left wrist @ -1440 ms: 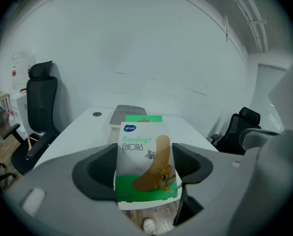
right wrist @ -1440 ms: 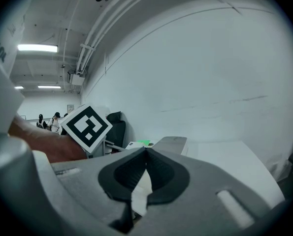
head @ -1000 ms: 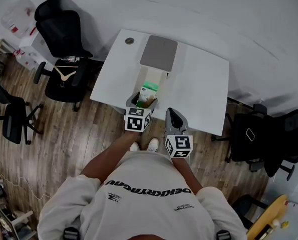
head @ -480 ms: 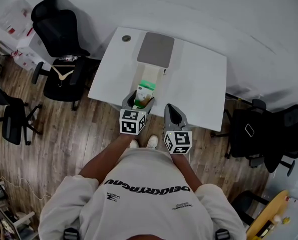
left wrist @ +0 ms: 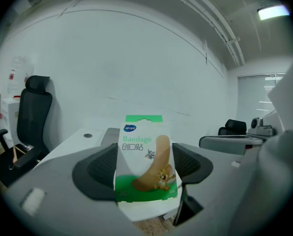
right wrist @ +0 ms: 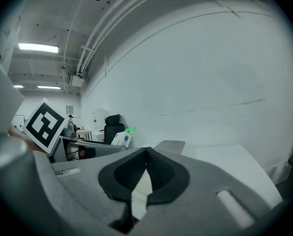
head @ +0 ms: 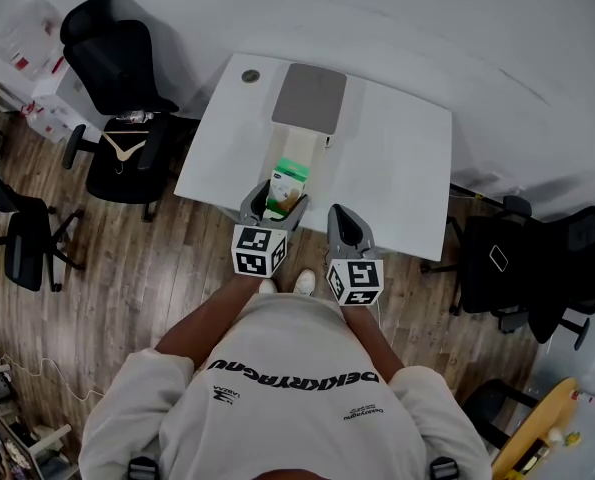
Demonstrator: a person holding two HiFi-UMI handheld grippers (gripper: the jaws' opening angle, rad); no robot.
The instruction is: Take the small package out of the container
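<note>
At the near edge of the table, the left gripper is clamped on the package, a green-and-white bandage pack standing upright between its jaws. The pack hangs by the near end of the container; I cannot tell whether it is fully clear of it. Just to the right, the right gripper has its jaws together on nothing. The lift-out looks to be in hand. The next move likely calls for a steady pull clear, then a bare spot of table to set it on.
</note>
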